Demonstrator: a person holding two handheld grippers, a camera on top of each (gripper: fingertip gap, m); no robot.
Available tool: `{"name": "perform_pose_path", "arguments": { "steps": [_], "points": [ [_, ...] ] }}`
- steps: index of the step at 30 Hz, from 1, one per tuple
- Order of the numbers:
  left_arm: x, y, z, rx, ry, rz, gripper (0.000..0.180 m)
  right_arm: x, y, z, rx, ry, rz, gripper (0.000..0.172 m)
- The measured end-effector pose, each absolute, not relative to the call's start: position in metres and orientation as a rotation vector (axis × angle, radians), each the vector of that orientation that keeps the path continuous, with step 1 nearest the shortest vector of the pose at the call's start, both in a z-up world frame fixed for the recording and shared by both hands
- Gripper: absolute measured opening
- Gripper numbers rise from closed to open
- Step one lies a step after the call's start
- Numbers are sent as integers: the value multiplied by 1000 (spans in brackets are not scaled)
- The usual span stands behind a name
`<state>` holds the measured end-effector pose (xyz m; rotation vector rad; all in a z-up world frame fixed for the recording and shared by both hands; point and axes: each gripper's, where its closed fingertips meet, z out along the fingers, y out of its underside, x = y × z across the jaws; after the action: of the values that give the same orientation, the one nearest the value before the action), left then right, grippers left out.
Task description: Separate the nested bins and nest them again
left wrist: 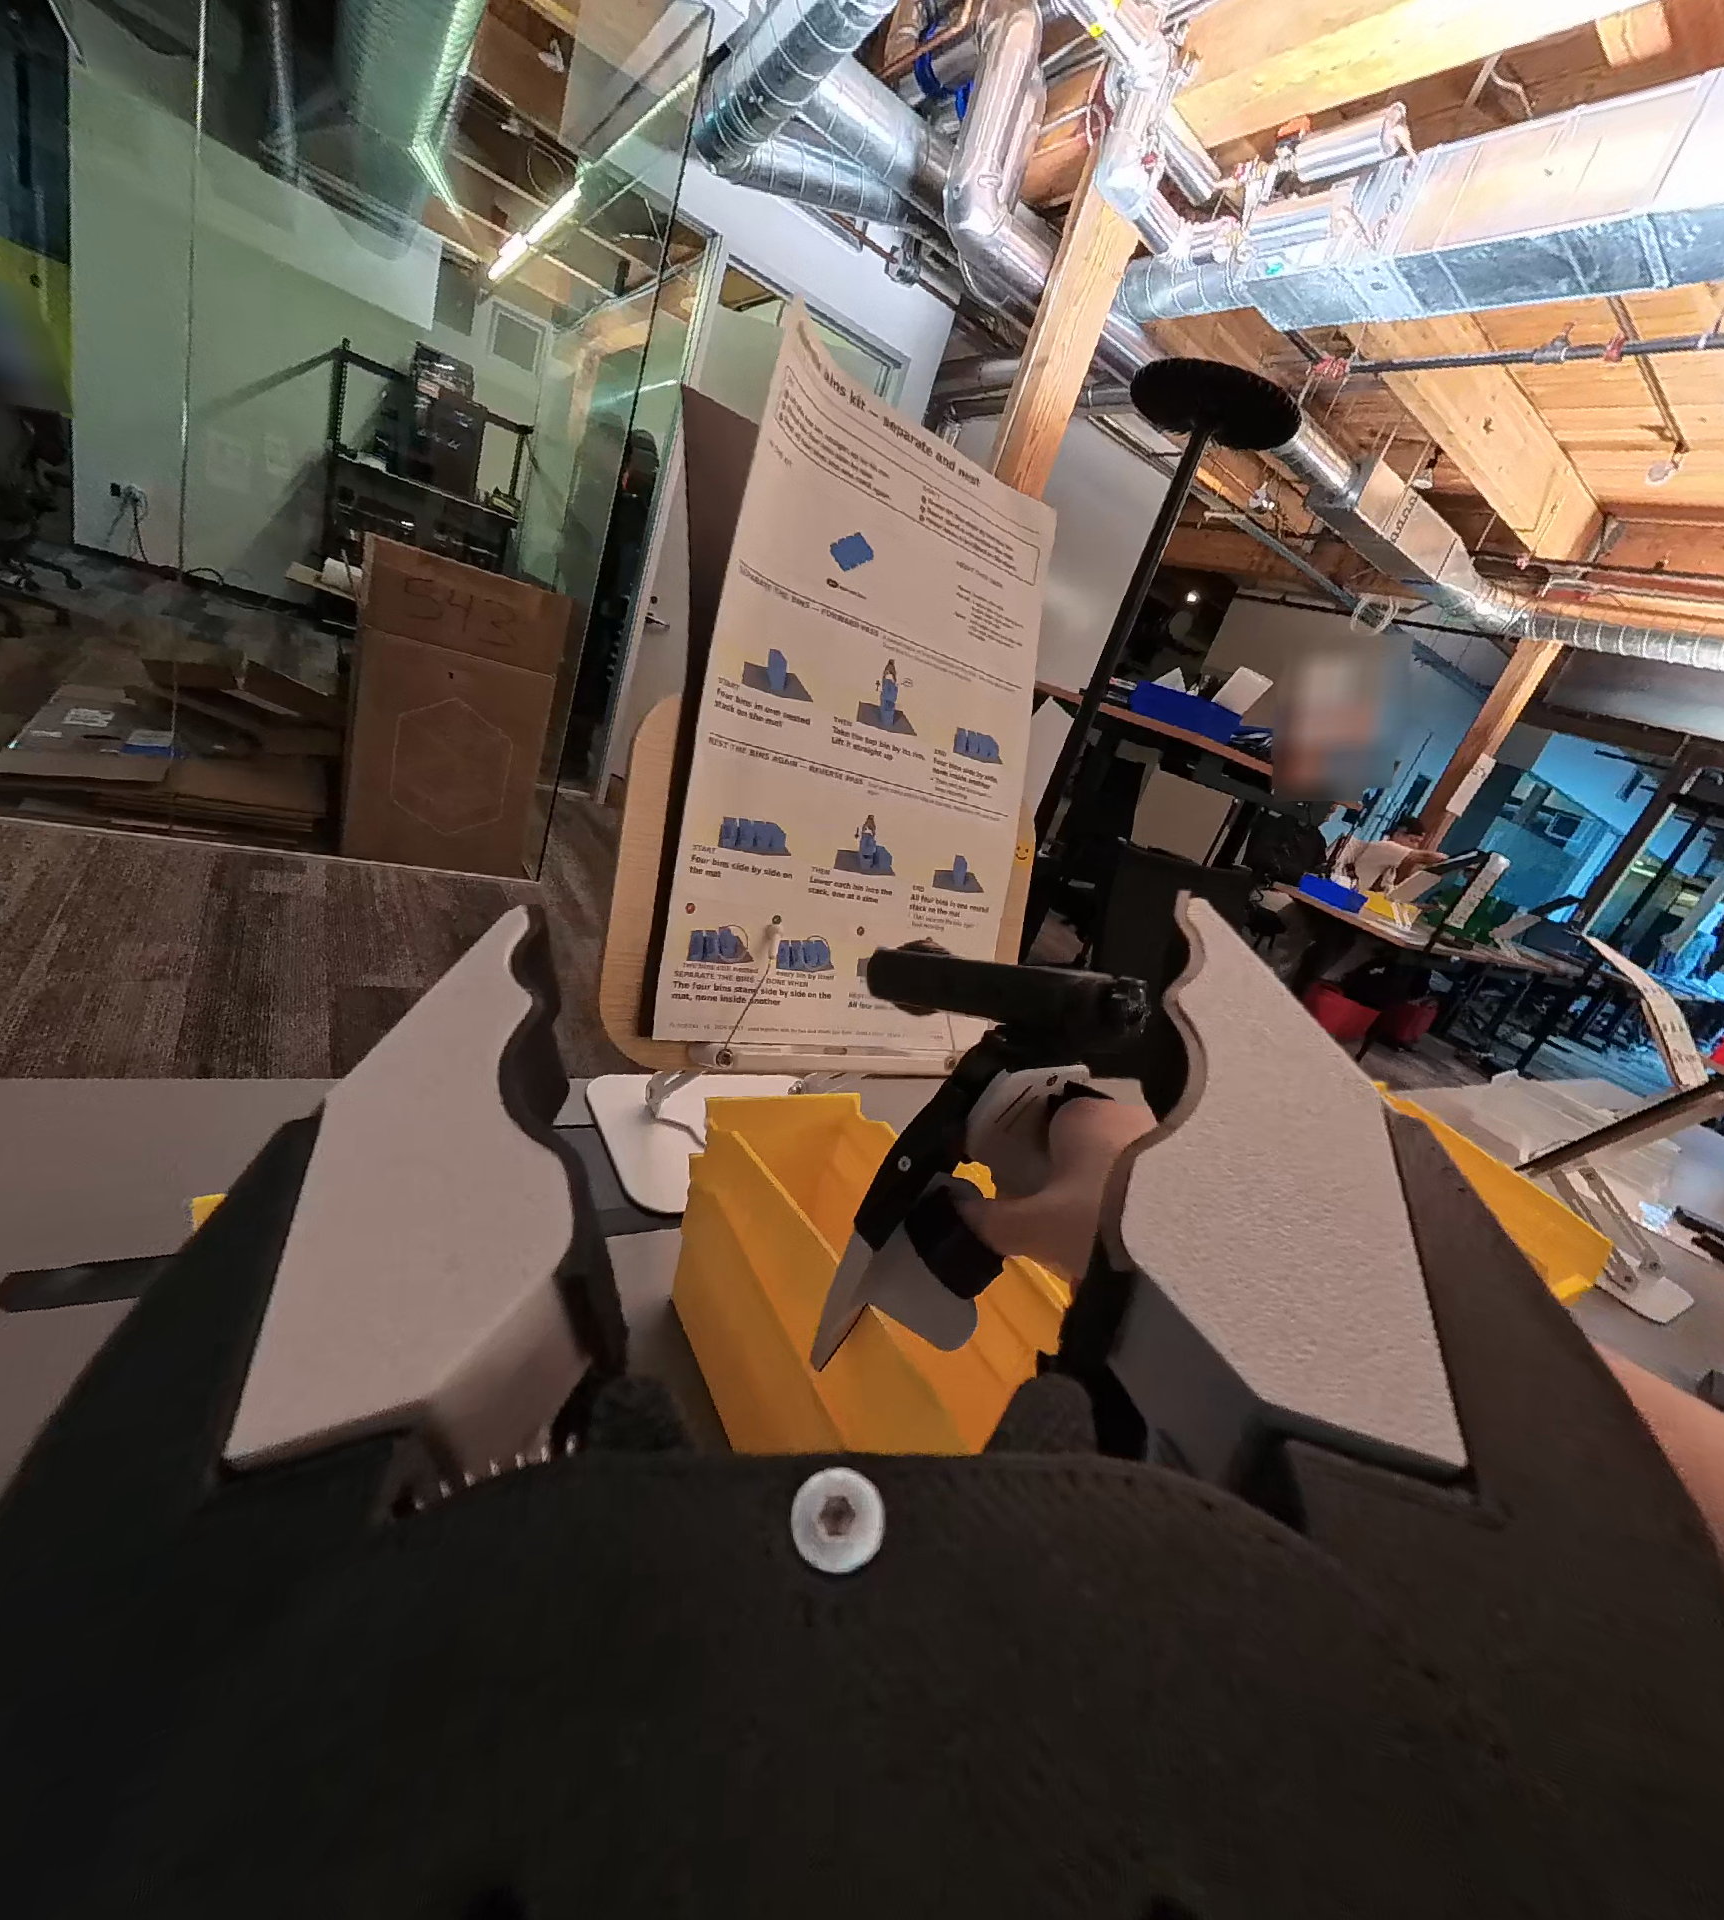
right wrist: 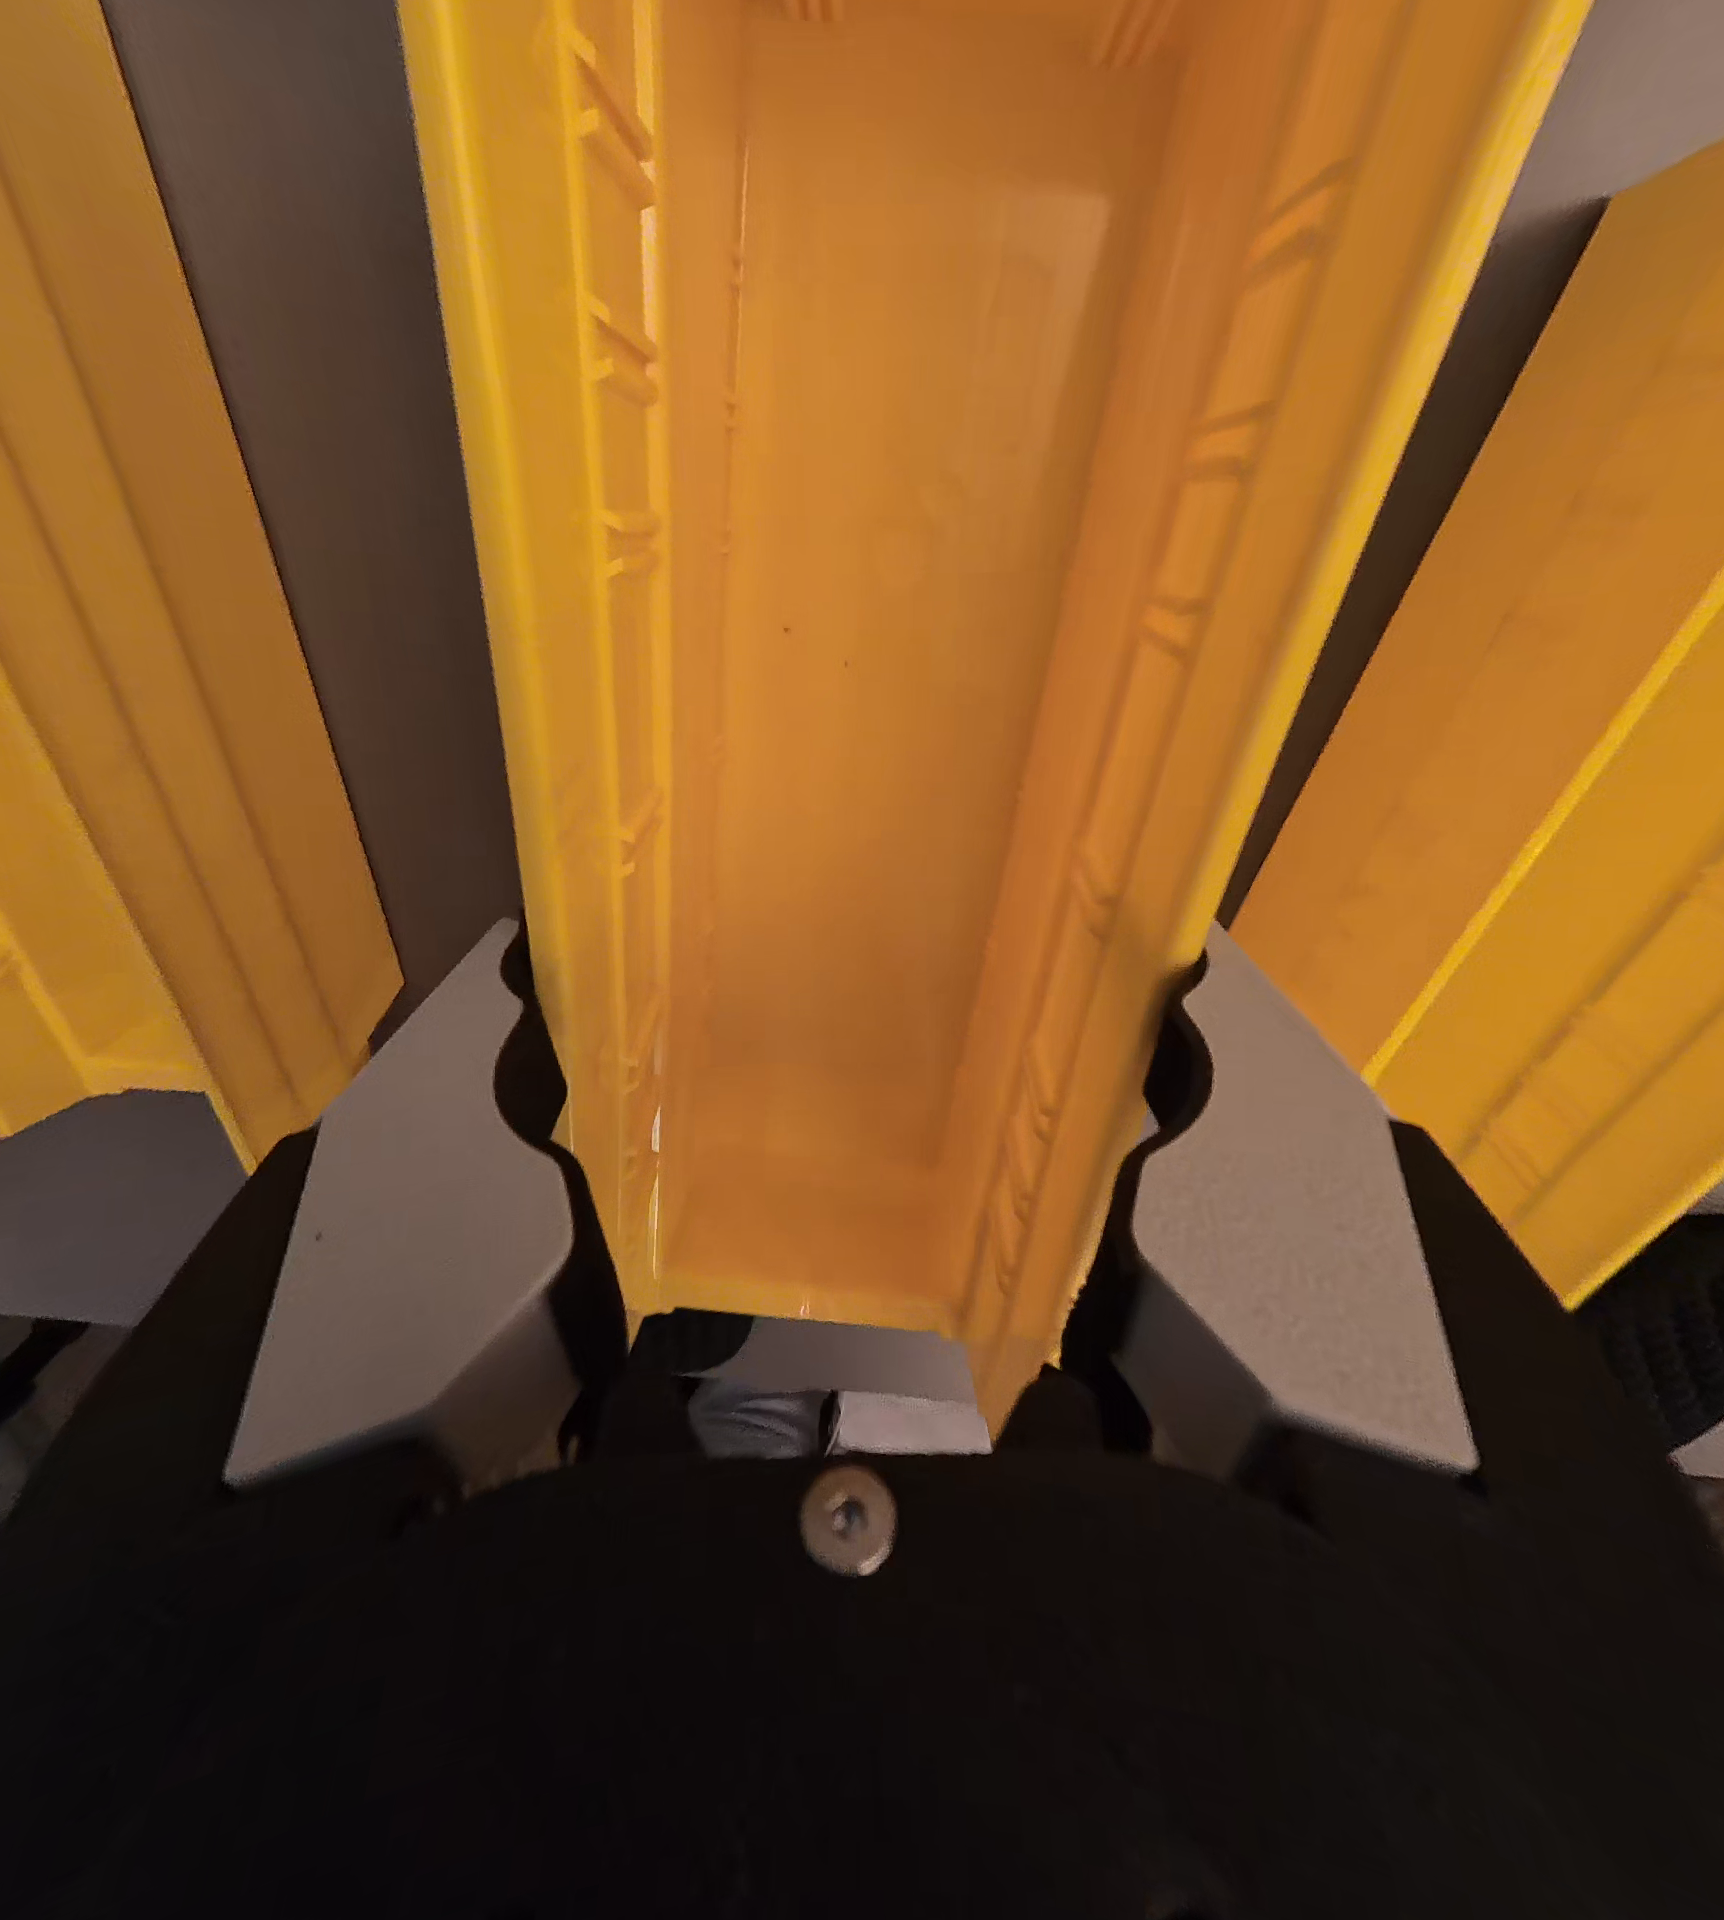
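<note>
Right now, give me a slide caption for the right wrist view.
Right gripper clamps a yellow bin across its side walls, two more bins flanking it.

Grey table carries yellow bins, apparently three, well apart.

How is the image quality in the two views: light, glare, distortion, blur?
Left wrist view: strong wide-angle bending of the ceiling ducts, glare streaks on the glass wall, one mosaic patch. Right wrist view: warm, dim light, the yellow bin sharp near the fingers, its edges stretched outward.
</note>
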<state>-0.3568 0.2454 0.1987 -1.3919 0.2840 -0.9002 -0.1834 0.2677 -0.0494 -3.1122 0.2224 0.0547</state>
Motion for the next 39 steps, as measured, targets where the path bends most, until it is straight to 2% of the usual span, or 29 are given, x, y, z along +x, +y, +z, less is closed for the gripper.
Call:
{"name": "perform_pose_path", "arguments": {
  "steps": [13,22,29,39],
  "points": [
    [-357,241,202,-1368,284,-972,114,-150,258,52,-3037,237,164,115],
    [-351,239,202,-1372,299,-974,114,-43,227,81,-2979,352,229,114],
    [-338,232,205,-1375,336,-965,114,69,188,52,-2952,516,137,114],
    [-309,214,213,-1360,428,-944,114,154,163,-44,-2958,483,81,114]
  ]
}}
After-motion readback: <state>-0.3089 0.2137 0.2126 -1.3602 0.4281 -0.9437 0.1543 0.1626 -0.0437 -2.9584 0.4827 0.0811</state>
